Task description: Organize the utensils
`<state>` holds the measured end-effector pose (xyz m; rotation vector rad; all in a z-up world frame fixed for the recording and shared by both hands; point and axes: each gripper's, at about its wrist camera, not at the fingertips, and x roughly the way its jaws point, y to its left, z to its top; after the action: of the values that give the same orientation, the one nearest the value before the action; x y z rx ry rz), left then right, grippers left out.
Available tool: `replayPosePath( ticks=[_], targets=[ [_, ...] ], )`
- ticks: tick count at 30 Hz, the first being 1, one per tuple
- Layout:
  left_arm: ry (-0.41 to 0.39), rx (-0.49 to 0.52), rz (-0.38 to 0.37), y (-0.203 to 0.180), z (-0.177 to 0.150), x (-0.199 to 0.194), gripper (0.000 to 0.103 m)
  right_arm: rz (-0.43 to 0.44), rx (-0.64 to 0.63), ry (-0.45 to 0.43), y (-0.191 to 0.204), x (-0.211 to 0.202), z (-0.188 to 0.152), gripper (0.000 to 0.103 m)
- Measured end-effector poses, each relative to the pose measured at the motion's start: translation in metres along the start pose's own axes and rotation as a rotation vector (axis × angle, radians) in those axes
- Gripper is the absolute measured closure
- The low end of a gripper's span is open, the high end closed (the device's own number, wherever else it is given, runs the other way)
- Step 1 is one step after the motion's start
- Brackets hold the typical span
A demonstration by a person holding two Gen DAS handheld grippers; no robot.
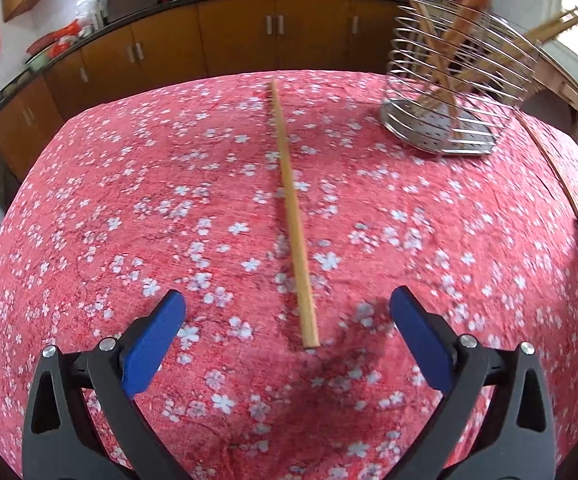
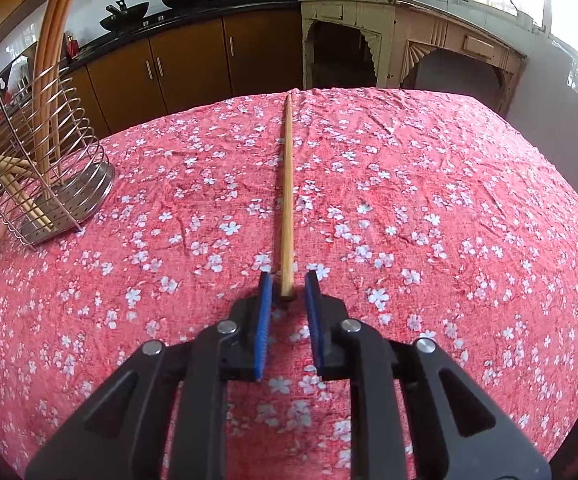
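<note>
- One chopstick (image 1: 292,216) lies flat on the desk (image 1: 129,220) before my left gripper (image 1: 288,312), jaws wide, holding nothing.
- A second chopstick (image 2: 288,192) lies with its near end between my right gripper (image 2: 288,286) jaws, narrowed, not visibly clamped.
- Wire holder (image 2: 55,168) already carries several; these two remain.
</note>
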<state>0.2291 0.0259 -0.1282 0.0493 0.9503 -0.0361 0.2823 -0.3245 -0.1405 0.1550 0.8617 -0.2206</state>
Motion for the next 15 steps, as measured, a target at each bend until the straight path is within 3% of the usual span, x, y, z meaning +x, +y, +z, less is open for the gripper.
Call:
replayPosePath(
  ticks=[15],
  targets=[
    [0.001, -0.005, 0.005, -0.0037, -0.0047, -0.0012, 0.002, 0.0, 0.0, 0.0, 0.0, 0.0001, -0.0002, 0.084]
  ],
)
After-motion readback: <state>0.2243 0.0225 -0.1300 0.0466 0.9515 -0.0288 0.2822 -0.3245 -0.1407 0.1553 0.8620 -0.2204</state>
